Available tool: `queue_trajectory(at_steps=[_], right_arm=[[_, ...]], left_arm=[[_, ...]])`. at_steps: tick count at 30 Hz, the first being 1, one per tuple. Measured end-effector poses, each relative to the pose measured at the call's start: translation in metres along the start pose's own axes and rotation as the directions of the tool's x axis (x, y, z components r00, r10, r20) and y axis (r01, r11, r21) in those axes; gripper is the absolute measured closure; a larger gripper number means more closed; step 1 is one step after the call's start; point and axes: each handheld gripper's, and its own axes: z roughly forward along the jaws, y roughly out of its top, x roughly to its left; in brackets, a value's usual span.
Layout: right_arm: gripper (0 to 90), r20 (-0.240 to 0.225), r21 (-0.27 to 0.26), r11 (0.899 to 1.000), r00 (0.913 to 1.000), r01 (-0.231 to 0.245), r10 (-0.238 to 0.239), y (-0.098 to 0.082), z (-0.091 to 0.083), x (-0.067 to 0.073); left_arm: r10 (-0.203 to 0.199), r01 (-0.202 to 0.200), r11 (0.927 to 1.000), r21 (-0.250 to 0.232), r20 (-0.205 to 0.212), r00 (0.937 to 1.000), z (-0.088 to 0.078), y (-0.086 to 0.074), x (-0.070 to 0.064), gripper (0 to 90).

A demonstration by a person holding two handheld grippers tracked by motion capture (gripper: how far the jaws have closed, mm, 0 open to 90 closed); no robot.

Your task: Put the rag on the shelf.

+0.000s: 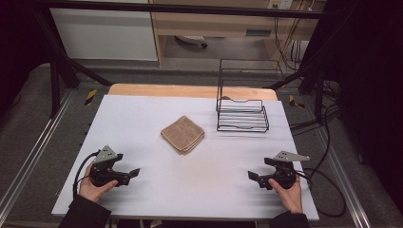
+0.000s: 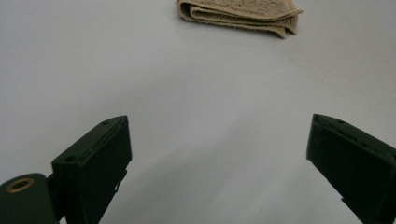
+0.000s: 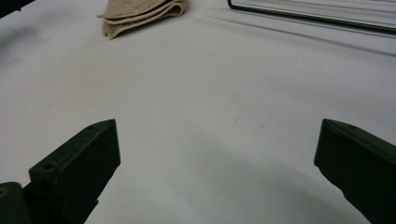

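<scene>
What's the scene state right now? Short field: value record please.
surface: white table top
cloth: folded beige towel, flat near the table's middle, untouched
rack: black wire rack, far right part of the table, upright, nothing seen in it
left gripper: near left corner, in the person's hand, jaws wide apart, nothing between them
right gripper: near right corner, in the person's hand, jaws wide apart, nothing between them
towel to rack: apart, towel to the left of the rack

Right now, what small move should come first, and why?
Probably bring the left gripper forward toward the folded towel. Both the left and the right gripper stand open and empty near the table's front edge, apart from the towel, which lies untouched at mid-table.
</scene>
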Motion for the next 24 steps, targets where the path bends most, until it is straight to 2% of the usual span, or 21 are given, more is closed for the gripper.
queue_trajectory(at_steps=[9, 15, 24], right_arm=[[0.9, 0.008, 0.006, 1.000, 1.0000, 0.002, -0.002, -0.001, 0.000, 0.001], [0.9, 0.010, 0.011, 1.000, 0.9999, 0.000, 0.000, 0.000, 0.001, 0.001], [0.9, 0.012, 0.013, 1.000, 0.9999, 0.004, -0.005, 0.000, 0.002, 0.001]], left_arm=[[0.008, -0.008, 1.0000, 0.004, 0.000, 1.0000, 0.002, 0.002, -0.006, 6.6], [0.030, -0.030, 0.9995, 0.007, 0.000, 0.9996, 0.005, 0.006, -0.011, 7.1], [0.034, -0.034, 0.9993, 0.018, 0.002, 0.9994, 0.011, 0.011, -0.019, 7.1]])
